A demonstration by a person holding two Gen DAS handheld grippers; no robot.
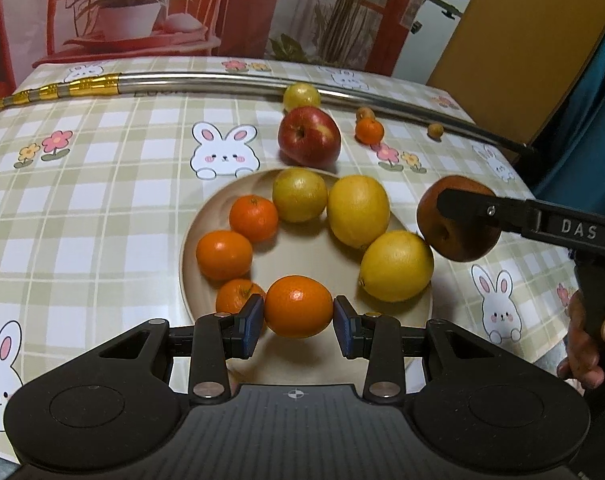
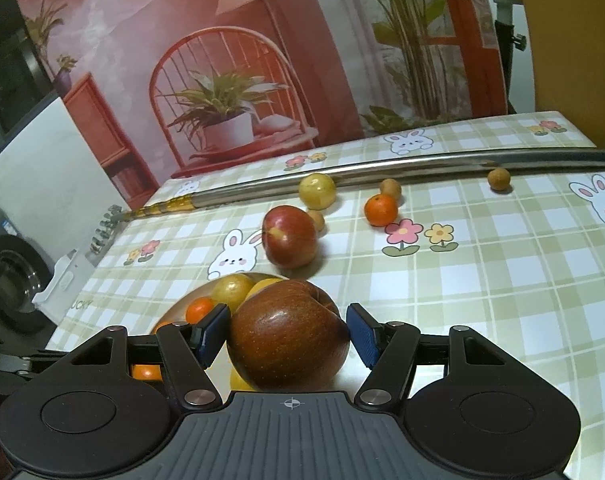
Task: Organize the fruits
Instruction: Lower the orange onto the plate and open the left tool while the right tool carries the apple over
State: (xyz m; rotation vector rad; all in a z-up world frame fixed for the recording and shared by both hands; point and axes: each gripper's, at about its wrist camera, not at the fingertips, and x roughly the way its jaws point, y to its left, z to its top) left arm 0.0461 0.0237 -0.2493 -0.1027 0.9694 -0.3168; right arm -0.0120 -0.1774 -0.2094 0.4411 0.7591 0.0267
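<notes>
Midway: my left hand-held gripper (image 1: pixel 298 314) clasps an orange (image 1: pixel 298 307) over the plate (image 1: pixel 206 232), my right hand-held gripper (image 2: pixel 287 334) grips a dark apple (image 2: pixel 288 338), and beyond both a red apple (image 1: pixel 309 137) and small fruits remain on the surface (image 1: pixel 102 184).

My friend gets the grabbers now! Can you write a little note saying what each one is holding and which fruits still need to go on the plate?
Left gripper: shut on an orange, low over the near rim of the plate.
Right gripper: shut on a dark red apple, in the air at the plate's right edge.
Done: three small oranges and three yellow fruits lie on the plate.
Left: set both held fruits down, then collect the red apple, yellow fruit, small orange and the small brown fruits by the metal pole.
</notes>
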